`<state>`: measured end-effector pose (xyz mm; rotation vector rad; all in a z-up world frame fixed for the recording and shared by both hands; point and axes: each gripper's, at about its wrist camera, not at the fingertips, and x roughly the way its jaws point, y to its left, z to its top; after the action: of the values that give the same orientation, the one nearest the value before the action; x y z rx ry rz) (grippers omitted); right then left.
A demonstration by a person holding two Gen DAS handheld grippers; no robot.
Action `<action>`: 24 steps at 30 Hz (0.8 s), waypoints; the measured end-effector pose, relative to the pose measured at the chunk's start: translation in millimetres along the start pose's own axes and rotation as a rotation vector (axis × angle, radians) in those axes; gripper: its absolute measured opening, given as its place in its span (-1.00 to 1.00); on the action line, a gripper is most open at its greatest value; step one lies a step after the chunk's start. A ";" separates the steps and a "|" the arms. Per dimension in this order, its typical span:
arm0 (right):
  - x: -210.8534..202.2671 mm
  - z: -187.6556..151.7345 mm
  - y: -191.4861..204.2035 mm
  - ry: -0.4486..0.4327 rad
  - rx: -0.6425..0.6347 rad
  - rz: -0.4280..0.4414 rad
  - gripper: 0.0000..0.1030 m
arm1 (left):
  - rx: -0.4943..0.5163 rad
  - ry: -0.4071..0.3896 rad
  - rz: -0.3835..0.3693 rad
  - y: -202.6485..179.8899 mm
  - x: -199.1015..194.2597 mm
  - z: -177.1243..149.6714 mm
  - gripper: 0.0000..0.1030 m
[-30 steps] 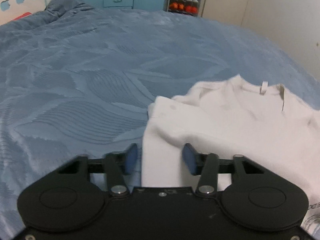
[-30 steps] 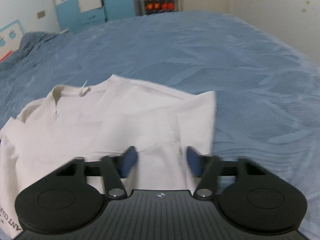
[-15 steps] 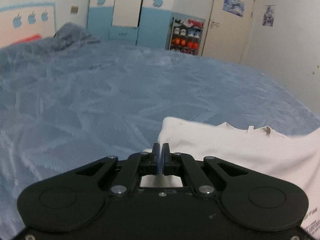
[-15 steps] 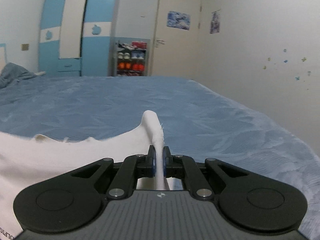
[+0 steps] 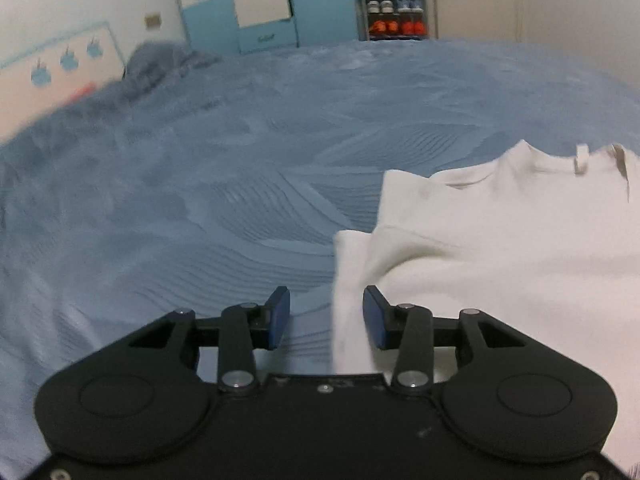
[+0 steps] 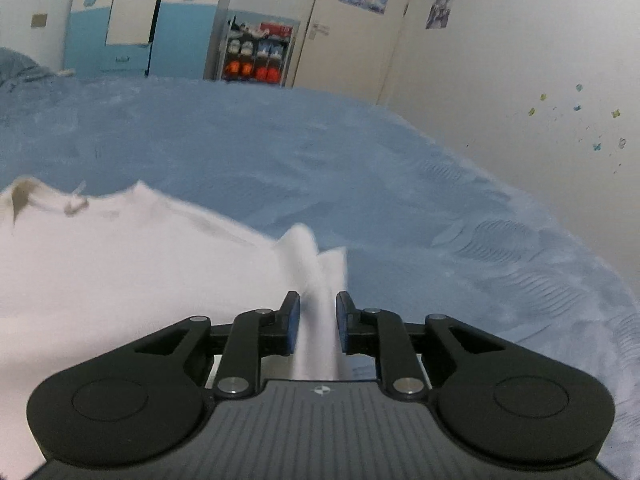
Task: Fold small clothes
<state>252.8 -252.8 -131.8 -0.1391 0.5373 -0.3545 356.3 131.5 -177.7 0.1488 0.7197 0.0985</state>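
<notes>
White garment (image 5: 500,248) spread on blue bedcover (image 5: 200,184), filling right half of left wrist view and left half of right wrist view (image 6: 120,264). Left edge of cloth hanging between blue pads of left gripper (image 5: 326,318), nearer the right pad; pads wide apart, not pressing the fabric. In right wrist view, a raised ridge of cloth running through the gap of right gripper (image 6: 318,322); pads parted a little, cloth between them but not squeezed as far as visible. Collar with small loop (image 5: 580,158) toward upper right of left view and toward left edge of right view (image 6: 76,204), so neck end pointing away from both cameras, long axis going from bottom of frame up toward the wardrobe (image 5: 256,4) and shoe rack (image 6: 256,54). Half a second ago both grippers clamped tight on the fabric and held low; now both released, cameras higher, more of the bedcover (image 6: 360,168) seen from above.
</notes>
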 end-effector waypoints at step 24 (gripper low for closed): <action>-98.6 -70.1 -72.2 0.243 0.143 0.275 -0.87 | -0.068 0.162 -0.296 41.3 -103.8 -75.5 -0.92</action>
<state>116.1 -286.5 -128.6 0.1175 0.7594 -0.1403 227.0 165.3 -159.4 -0.0321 0.8916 -0.1495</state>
